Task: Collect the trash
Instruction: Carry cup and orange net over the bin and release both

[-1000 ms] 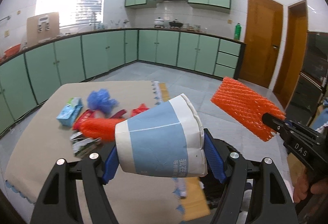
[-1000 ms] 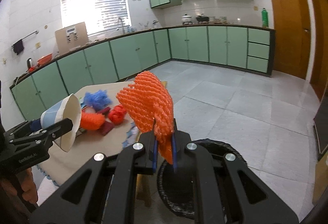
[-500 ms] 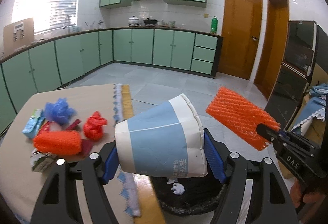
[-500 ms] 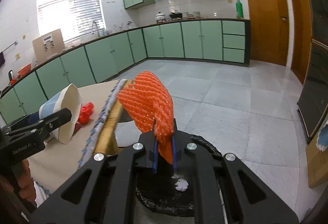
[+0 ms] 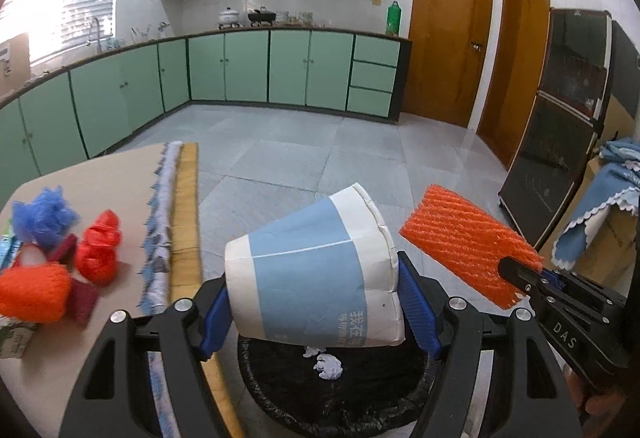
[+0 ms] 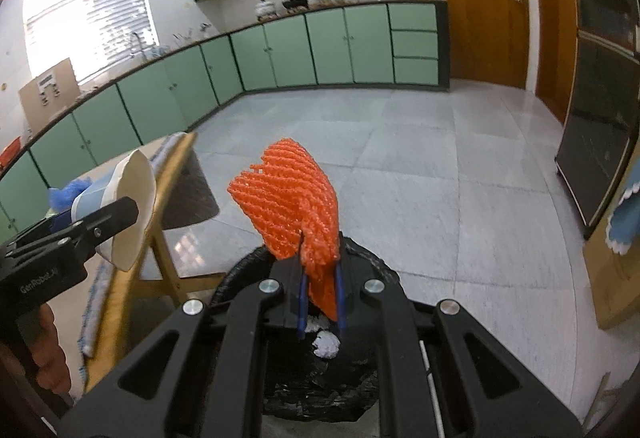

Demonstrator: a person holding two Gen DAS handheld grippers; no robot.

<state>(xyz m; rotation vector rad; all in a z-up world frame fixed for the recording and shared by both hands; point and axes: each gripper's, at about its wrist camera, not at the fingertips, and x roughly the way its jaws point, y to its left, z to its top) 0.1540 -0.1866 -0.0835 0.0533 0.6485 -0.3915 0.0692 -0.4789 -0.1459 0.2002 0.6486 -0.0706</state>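
Left gripper (image 5: pixel 316 302) clamps the crushed paper cup (image 5: pixel 316 274) sideways; right gripper (image 6: pixel 320 296) pinches the orange foam net (image 6: pixel 292 197). Both hang over the black-lined bin (image 5: pixel 320 394), apparently positioned for release. More trash sits on the table (image 5: pixel 100 181).

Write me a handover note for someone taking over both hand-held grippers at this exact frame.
Left hand-held gripper: shut on the paper cup, above the black-lined trash bin.
Right hand-held gripper: shut on the orange foam net, also over the bin.
Done: white crumpled paper already in the bin.
Left: release both items, then fetch the table's remainder: second orange net, red wad, blue pom, wrappers.
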